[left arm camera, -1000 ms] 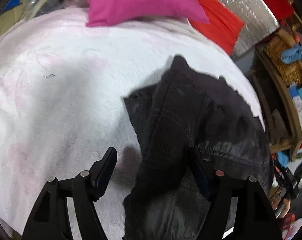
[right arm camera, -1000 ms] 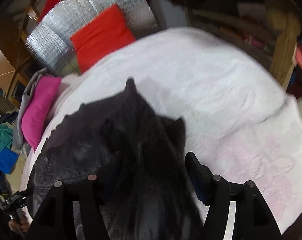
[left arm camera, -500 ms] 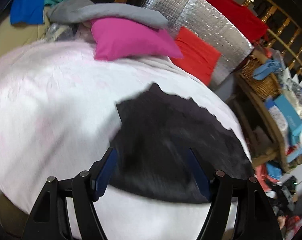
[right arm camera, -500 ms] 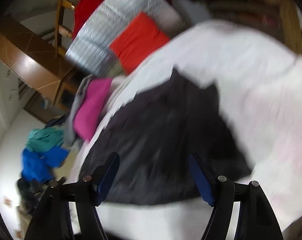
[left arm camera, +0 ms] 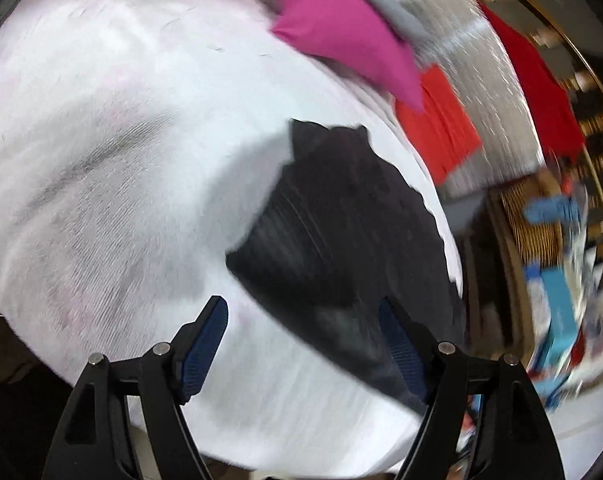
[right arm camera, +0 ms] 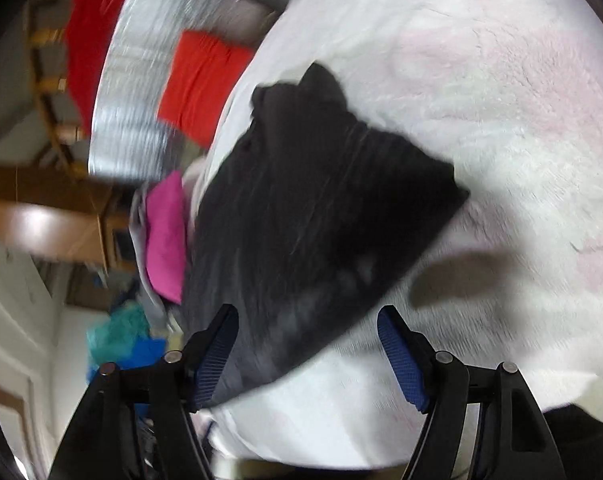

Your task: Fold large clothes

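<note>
A black folded garment [left arm camera: 349, 236] lies on the white fleece blanket [left arm camera: 121, 160] of the bed, near its right edge. It also shows in the right wrist view [right arm camera: 313, 216], toward the bed's left edge. My left gripper [left arm camera: 303, 344] is open and empty, raised above the blanket, short of the garment. My right gripper [right arm camera: 307, 350] is open and empty, raised above the garment's near end. Both views are motion-blurred.
A pink pillow [left arm camera: 341, 36], a red cushion [left arm camera: 441, 124] and a silver foil panel [left arm camera: 489, 92] lie at the head of the bed. A wicker basket [left arm camera: 533, 216] and shelf clutter stand to the right. Teal and blue clothes [right arm camera: 121, 340] lie on the floor.
Both grippers have let go of the black garment and pulled back and up from it. The garment now lies folded flat on the blanket. Both cameras are swinging.
</note>
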Motion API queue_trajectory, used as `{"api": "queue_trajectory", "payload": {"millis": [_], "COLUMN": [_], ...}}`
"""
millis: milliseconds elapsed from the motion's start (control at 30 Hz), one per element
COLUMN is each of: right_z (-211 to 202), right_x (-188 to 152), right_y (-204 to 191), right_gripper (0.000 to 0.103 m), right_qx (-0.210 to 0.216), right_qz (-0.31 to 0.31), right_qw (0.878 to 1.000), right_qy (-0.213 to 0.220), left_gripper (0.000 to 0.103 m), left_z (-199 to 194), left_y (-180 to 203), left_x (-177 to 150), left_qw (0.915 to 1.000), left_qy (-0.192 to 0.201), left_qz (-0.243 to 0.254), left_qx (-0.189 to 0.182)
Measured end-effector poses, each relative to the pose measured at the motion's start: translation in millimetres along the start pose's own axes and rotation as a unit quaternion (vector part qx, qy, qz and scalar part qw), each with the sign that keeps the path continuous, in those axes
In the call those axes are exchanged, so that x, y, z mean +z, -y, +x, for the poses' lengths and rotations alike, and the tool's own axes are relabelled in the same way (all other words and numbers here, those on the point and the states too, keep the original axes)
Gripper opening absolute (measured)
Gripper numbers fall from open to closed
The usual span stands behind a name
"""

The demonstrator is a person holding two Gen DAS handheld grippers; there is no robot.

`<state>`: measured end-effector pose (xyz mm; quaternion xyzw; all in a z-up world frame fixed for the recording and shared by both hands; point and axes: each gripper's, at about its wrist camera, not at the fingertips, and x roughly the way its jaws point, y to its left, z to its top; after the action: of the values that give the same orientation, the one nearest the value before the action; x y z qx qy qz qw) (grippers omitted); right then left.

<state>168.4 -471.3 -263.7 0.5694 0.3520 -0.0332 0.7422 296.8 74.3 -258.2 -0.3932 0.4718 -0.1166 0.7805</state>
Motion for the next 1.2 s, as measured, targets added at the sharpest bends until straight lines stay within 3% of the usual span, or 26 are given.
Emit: {"api": "queue_trajectory", "payload": {"millis": [100,200,233,267,333,433,533,633,700,800,933,1067,1200], "right_z": [11,26,31,36,44,43,37,43,60,70,54,14,-28], "right_x": [11,20,22,23,28,35,41,46,55,59,59,56,65], "right_y": [-3,-7,-12,-19,-30,-48,-76,-96,-84,-62,-55,-39,-24], "right_gripper": [0.077,0.076,0.073,0.06,0.048,0.038,0.035,0.035,0.035,0.047,0.065,0.067,0.071], "right_qx": [-0.003,-0.02,-0.032,-0.045,-0.068,-0.079,-0.067,-0.076,-0.101,-0.106,-0.102,-0.088,-0.107], "right_qz": [0.015,-0.001,-0.013,-0.024,-0.051,-0.09,-0.146,-0.189,-0.159,-0.096,-0.064,-0.048,-0.034], "right_qw": [1.0,1.0,0.999,0.999,0.996,0.991,0.981,0.968,0.975,0.987,0.991,0.992,0.982], "right_qy": [0.007,0.012,0.012,0.016,0.029,0.057,0.107,0.143,0.116,0.081,0.051,0.074,0.149], "left_gripper": [0.079,0.077,0.077,0.074,0.048,0.042,0.04,0.04,0.04,0.053,0.058,0.071,0.074], "left_z": [16,35,40,43,47,58,66,71,78,87,73,40,22], "left_y": [-9,-6,-3,2,13,29,39,55,57,40,26,23,11], "left_x": [13,19,21,22,31,47,61,70,69,68,69,73,75], "left_qw": [0.9985,0.9977,0.998,0.9986,0.9997,0.9994,0.9986,0.9964,0.996,0.9989,0.9998,0.9996,0.9997], "left_qy": [-0.008,-0.014,-0.011,-0.008,0.0,0.005,0.01,0.025,0.017,-0.015,-0.019,0.015,0.023], "left_qz": [-0.052,-0.059,-0.054,-0.044,-0.009,0.023,0.034,0.072,0.087,0.044,0.007,0.019,0.004], "left_qx": [-0.018,-0.03,-0.031,-0.028,-0.025,-0.026,-0.039,-0.038,-0.016,-0.003,-0.003,0.013,0.007]}}
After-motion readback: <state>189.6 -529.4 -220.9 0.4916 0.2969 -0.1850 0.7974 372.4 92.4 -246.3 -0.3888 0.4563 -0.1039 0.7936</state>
